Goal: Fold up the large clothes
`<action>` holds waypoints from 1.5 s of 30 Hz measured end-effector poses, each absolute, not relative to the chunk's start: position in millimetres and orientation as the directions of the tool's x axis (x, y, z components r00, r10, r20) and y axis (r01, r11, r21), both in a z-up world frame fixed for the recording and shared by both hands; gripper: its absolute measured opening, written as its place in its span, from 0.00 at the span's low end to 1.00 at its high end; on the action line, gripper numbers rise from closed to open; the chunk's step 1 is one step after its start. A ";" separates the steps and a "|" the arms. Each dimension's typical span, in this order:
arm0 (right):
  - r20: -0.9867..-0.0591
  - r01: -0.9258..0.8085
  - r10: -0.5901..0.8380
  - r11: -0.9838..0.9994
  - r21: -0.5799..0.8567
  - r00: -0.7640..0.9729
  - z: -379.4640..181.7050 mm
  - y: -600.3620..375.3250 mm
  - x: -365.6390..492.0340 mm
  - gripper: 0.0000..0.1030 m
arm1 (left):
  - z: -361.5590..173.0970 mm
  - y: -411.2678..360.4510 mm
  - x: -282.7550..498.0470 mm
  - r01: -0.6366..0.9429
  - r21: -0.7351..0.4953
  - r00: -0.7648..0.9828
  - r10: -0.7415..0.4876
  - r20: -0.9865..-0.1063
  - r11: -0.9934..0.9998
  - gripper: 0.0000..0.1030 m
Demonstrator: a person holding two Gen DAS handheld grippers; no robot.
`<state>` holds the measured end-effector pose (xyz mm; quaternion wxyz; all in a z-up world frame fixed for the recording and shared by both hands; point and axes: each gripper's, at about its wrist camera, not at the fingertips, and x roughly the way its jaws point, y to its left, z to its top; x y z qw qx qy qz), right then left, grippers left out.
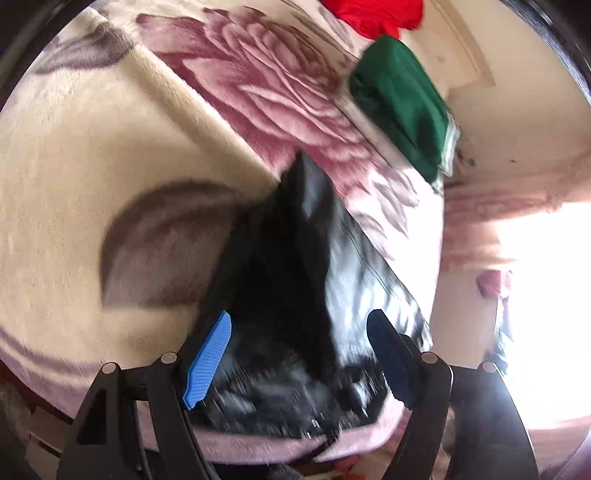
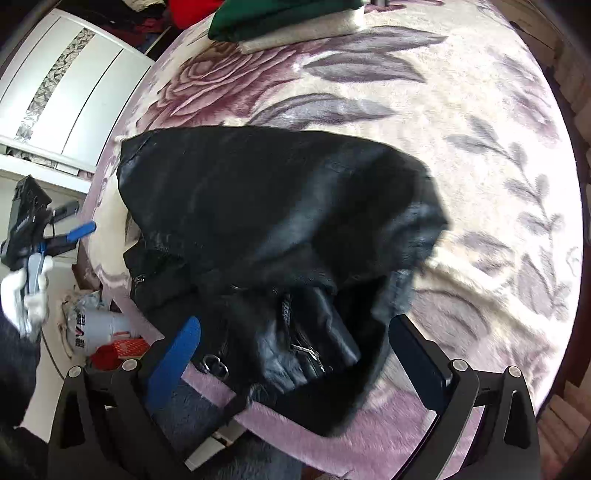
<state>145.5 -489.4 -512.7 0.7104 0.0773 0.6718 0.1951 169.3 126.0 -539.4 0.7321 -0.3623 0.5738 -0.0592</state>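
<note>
A black leather jacket lies crumpled on the floral blanket near the bed's front edge, zips and a buckle showing at its near side. It also shows, blurred, in the left wrist view. My right gripper is open, its blue fingers straddling the jacket's near folds without gripping them. My left gripper is open just above the jacket's edge. In the right wrist view the left gripper appears at the far left, off the bed, held by a white-gloved hand.
A folded green garment lies on a folded grey one at the blanket's far side, with red cloth beyond. White wardrobe doors stand to the left. Bags and a red box sit on the floor by the bed.
</note>
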 end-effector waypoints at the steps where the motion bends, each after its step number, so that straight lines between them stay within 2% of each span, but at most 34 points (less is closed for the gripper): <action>1: -0.918 -0.128 0.395 0.912 0.389 0.023 -514.3 -497.9 148.3 1.00 | -543.5 126.6 181.3 -0.329 -0.604 0.342 -0.505 -0.792 0.725 0.72; 4: -0.868 0.144 0.494 0.856 0.496 0.057 -539.3 -537.0 171.7 1.00 | -564.9 119.6 224.4 -0.322 -0.623 0.348 -0.523 -0.778 0.713 0.72; 7: -0.767 0.408 0.620 0.666 0.624 0.162 -584.7 -567.0 195.2 0.99 | -589.5 103.9 254.5 -0.312 -0.621 0.321 -0.536 -0.781 0.719 0.70; 8: -0.727 0.483 0.656 0.579 0.657 0.203 -602.1 -572.6 199.3 0.97 | -594.8 97.7 261.4 -0.308 -0.612 0.324 -0.524 -0.788 0.729 0.52; 9: -0.689 0.510 0.686 0.517 0.687 0.234 -613.6 -572.5 202.9 0.75 | -597.1 91.6 264.3 -0.293 -0.605 0.334 -0.513 -0.791 0.740 0.23; 10: -0.678 0.531 0.694 0.490 0.692 0.244 -620.5 -570.8 205.2 0.54 | -595.1 89.0 261.4 -0.295 -0.585 0.339 -0.489 -0.804 0.756 0.16; 11: -0.676 0.545 0.696 0.478 0.688 0.243 -625.2 -567.8 208.1 0.10 | -590.5 88.6 256.2 -0.291 -0.600 0.366 -0.493 -0.789 0.745 0.12; 14: -0.687 0.504 0.664 0.502 0.703 0.297 -606.3 -561.8 207.3 0.08 | -569.9 93.1 222.7 -0.270 -0.638 0.440 -0.497 -0.748 0.721 0.11; 17: -0.700 0.475 0.641 0.532 0.701 0.316 -588.1 -567.6 196.8 0.08 | -591.9 99.6 192.6 -0.320 -0.652 0.429 -0.509 -0.746 0.687 0.12; 20: -0.739 0.518 0.619 0.554 0.651 0.266 -608.8 -570.5 187.4 0.08 | -648.4 103.4 185.7 -0.378 -0.651 0.395 -0.521 -0.756 0.658 0.15; 22: -0.764 0.541 0.603 0.574 0.615 0.230 -636.0 -567.5 187.1 0.08 | -673.1 106.3 192.8 -0.371 -0.684 0.402 -0.556 -0.728 0.628 0.18; 25: -0.788 0.529 0.581 0.612 0.588 0.202 -655.3 -561.3 193.2 0.08 | -677.7 110.4 199.1 -0.346 -0.710 0.390 -0.594 -0.703 0.613 0.19; 27: -0.796 0.505 0.579 0.640 0.579 0.179 -654.5 -556.5 195.7 0.13 | -669.1 118.7 197.5 -0.360 -0.722 0.348 -0.632 -0.692 0.591 0.25; 28: -0.792 0.510 0.586 0.635 0.580 0.172 -651.8 -557.7 195.3 0.15 | -662.3 122.7 195.0 -0.375 -0.716 0.321 -0.642 -0.696 0.588 0.37; 29: -0.787 0.521 0.594 0.625 0.581 0.166 -646.9 -560.6 193.5 0.23 | -651.9 127.9 190.4 -0.384 -0.708 0.299 -0.646 -0.703 0.593 0.46; 30: -0.784 0.528 0.601 0.621 0.579 0.153 -642.2 -562.1 193.7 0.37 | -636.3 133.8 183.3 -0.375 -0.694 0.288 -0.634 -0.718 0.615 0.48; 31: -0.799 0.529 0.587 0.639 0.558 0.134 -630.4 -565.3 191.5 0.42 | -619.9 137.8 176.1 -0.355 -0.677 0.290 -0.613 -0.735 0.645 0.49; 33: -0.841 0.505 0.527 0.696 0.510 0.124 -605.8 -569.7 185.1 0.53 | -585.3 148.7 163.7 -0.324 -0.612 0.296 -0.537 -0.790 0.721 0.49; 35: -0.904 0.449 0.408 0.788 0.421 0.131 -568.8 -569.5 180.4 0.53 | -552.0 148.3 160.3 -0.284 -0.537 0.330 -0.444 -0.833 0.794 0.49; 39: -0.931 0.337 0.338 0.868 0.366 0.140 -535.4 -541.1 194.3 0.53 | -525.1 107.8 189.8 -0.151 -0.449 0.346 -0.379 -0.858 0.880 0.47; 40: -0.930 0.300 0.342 0.880 0.368 0.137 -533.6 -527.9 202.9 0.53 | -526.3 95.2 201.4 -0.121 -0.435 0.341 -0.374 -0.862 0.892 0.42; 41: -0.931 0.261 0.343 0.894 0.364 0.125 -534.1 -512.8 213.1 0.53 | -531.8 81.3 209.8 -0.091 -0.432 0.336 -0.380 -0.862 0.897 0.32; 43: -0.934 0.165 0.342 0.920 0.354 0.102 -540.0 -471.5 239.4 0.53 | -554.5 50.8 227.0 -0.046 -0.412 0.293 -0.382 -0.877 0.910 0.30; 45: -0.933 0.086 0.355 0.929 0.359 0.064 -551.2 -431.3 259.5 0.53 | -589.8 25.8 242.6 -0.012 -0.358 0.221 -0.347 -0.912 0.934 0.23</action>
